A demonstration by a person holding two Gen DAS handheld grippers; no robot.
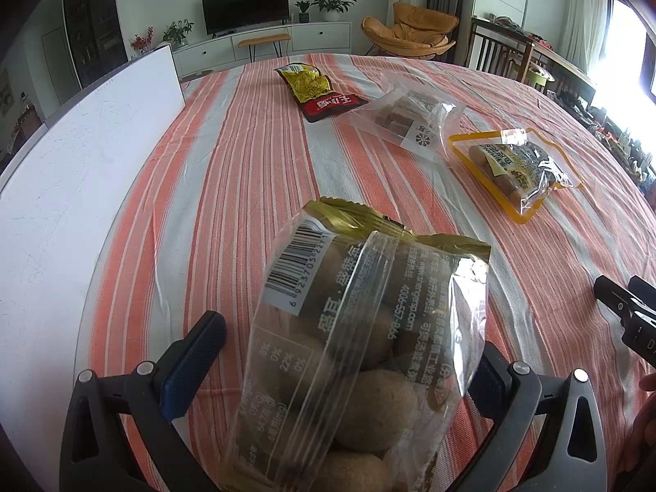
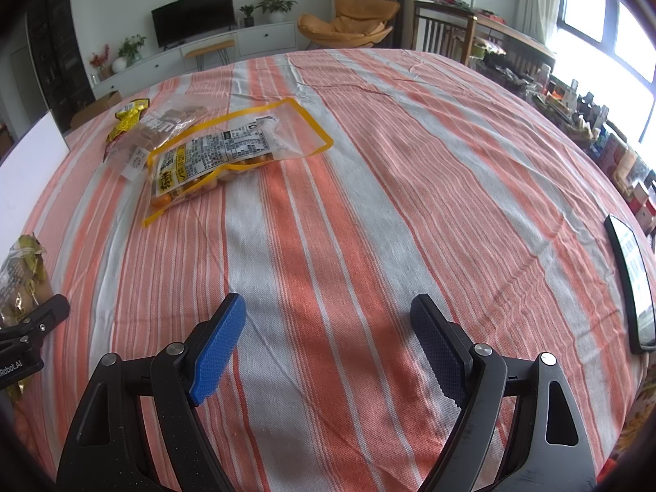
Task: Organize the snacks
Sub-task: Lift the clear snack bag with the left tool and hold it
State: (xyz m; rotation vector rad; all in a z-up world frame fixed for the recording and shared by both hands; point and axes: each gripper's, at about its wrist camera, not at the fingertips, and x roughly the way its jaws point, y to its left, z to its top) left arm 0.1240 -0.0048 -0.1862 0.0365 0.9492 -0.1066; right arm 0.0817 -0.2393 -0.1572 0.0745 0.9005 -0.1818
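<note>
A clear bag with a gold top (image 1: 369,328), full of round brown balls, lies between the fingers of my left gripper (image 1: 348,332). Striped cloth shows between the blue left pad (image 1: 197,365) and the bag's edge, and the bag hides most of the right pad. The same bag (image 2: 20,279) shows at the far left of the right wrist view. My right gripper (image 2: 328,303) hovers over the striped tablecloth (image 2: 369,205), open, nothing between its pads. Further off lie a yellow-edged bag (image 1: 512,168), a clear bag of brown cubes (image 1: 410,115) and a red-and-yellow packet (image 1: 315,90).
A white board (image 1: 82,143) stands along the table's left side. A dark phone (image 2: 631,283) lies near the right edge. Chairs and cluttered shelves stand beyond the table's right side, with a TV cabinet behind it.
</note>
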